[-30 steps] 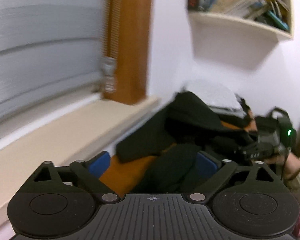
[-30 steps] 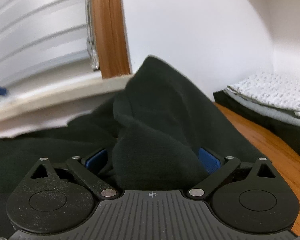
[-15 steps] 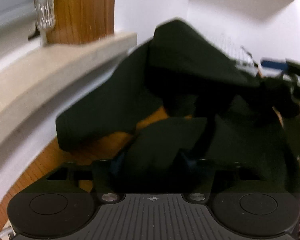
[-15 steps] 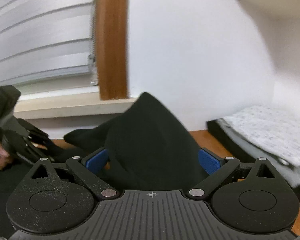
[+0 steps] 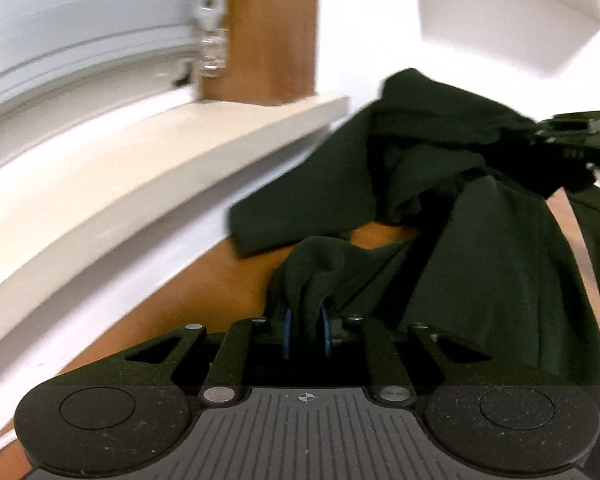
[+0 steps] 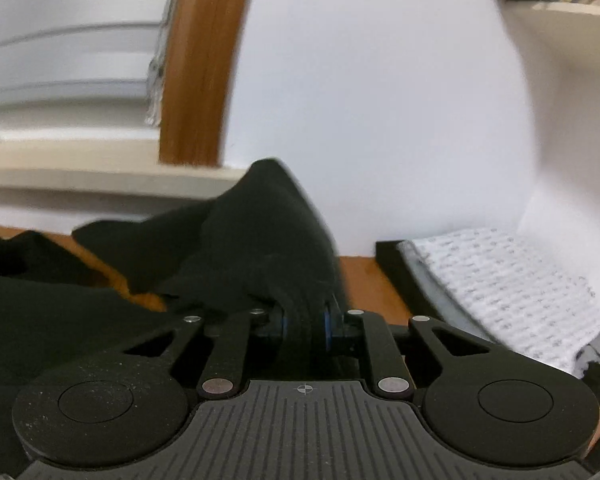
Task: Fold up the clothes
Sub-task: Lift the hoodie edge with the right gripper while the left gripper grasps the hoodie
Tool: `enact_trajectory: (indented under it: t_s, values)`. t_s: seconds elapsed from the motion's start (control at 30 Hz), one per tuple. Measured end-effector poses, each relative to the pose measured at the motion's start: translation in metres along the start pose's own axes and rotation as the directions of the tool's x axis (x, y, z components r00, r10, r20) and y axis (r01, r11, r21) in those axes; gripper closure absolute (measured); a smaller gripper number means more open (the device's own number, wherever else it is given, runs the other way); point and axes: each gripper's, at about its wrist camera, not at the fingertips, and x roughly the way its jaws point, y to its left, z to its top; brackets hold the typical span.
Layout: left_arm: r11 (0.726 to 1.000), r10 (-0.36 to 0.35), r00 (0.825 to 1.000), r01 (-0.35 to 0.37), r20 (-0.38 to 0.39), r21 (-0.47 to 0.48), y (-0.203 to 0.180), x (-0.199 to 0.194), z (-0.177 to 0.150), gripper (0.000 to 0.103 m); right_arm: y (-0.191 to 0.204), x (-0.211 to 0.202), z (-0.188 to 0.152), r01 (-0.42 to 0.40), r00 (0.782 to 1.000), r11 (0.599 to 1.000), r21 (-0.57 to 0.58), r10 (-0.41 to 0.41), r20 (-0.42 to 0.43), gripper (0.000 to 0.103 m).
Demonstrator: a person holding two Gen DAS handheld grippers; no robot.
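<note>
Grasping step: left gripper (image 5: 306, 330) and right gripper (image 6: 305, 326) both closing, pinching bunched dark green cloth garment (image 5: 480, 240) heaped mid-frame on the orange wooden tabletop (image 5: 220, 280). Next, probably: lifting and spreading apart, keeping both pinches firm.

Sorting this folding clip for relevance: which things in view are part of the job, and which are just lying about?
Part of the job:
- dark garment, bunched on the wooden table
- left gripper, jaws closing on a fold
- right gripper, jaws closing on a fold

Lying about:
- folded white patterned cloth
- wall shelf
- window sill
</note>
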Motion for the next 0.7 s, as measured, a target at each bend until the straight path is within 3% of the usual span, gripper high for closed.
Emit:
enact_trajectory:
  t_s: [0.27,0.43,0.53,0.6,0.7]
  values:
    - [0.994,0.095,0.995,-0.093,0.04,-0.058,0.058,-0.071,-0.018,0.088,-0.052,-0.065,0.033,0.163,0.979,0.987,0.013,-0.164,0.12,0.087]
    - [0.991,0.124,0.99,-0.12,0.063,-0.064,0.067,-0.086,-0.022,0.088,-0.079,-0.082,0.053,0.309,0.935,0.951,0.012,-0.307,0.176,0.087]
    - [0.991,0.123,0.988,-0.118,0.088,-0.064,0.066,-0.091,-0.019,0.088,-0.089,-0.092,0.063,0.401,0.89,0.916,0.002,-0.39,0.236,0.087]
    - [0.992,0.116,0.986,-0.107,0.121,-0.074,0.066,-0.098,-0.016,0.088,-0.095,-0.101,0.072,0.425,0.868,0.905,0.014,-0.411,0.279,0.087]
    - [0.991,0.129,0.98,-0.122,0.153,-0.059,0.063,-0.107,-0.01,0.088,-0.105,-0.11,0.086,0.404,0.864,0.914,0.045,-0.397,0.31,0.087]
